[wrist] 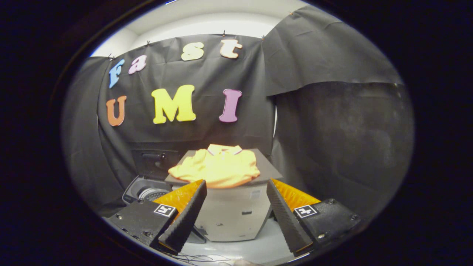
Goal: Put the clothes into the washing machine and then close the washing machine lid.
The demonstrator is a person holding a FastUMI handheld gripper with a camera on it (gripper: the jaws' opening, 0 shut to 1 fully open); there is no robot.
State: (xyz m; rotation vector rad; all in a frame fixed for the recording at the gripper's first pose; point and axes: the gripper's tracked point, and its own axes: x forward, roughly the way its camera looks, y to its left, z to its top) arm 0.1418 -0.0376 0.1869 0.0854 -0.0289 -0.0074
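A folded yellow polo shirt lies on the dark top of a grey box-like stand, just beyond my fingers. My gripper stands open, its two fingers spread wide with nothing between them, aimed at the front of the stand below the shirt. To the left of the stand sits the washing machine, low down, with its lid raised behind it and the round drum opening showing. The left finger covers part of the machine's front.
Black cloth walls close in the booth behind and on the right. A pale floor runs under the stand, with thin cables lying near my fingers.
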